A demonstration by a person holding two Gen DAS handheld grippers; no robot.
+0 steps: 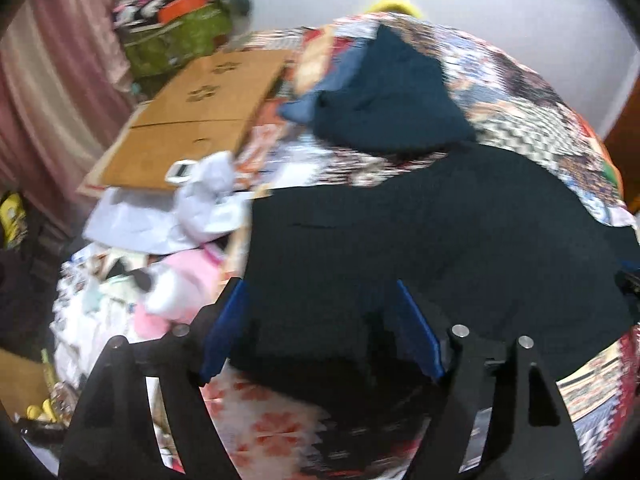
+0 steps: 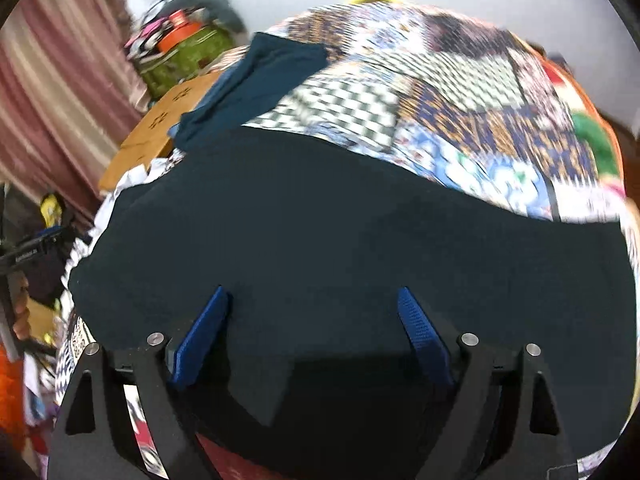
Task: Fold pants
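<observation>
From the left wrist, the left gripper (image 1: 320,328) stands spread, the dark pants (image 1: 420,248) lying between and beyond its jaws on the patchwork quilt (image 1: 520,92). From the right wrist, the right gripper (image 2: 314,336) is likewise spread over the pants (image 2: 360,220). They look soft and limp; I'd pinch the near edge.

Left wrist: we look forward and down, close over the dark pants (image 1: 420,248).
Right wrist: we sit closer still, facing the same way.
Shared: pants, patchwork quilt (image 2: 460,112), cardboard (image 1: 192,120).
</observation>
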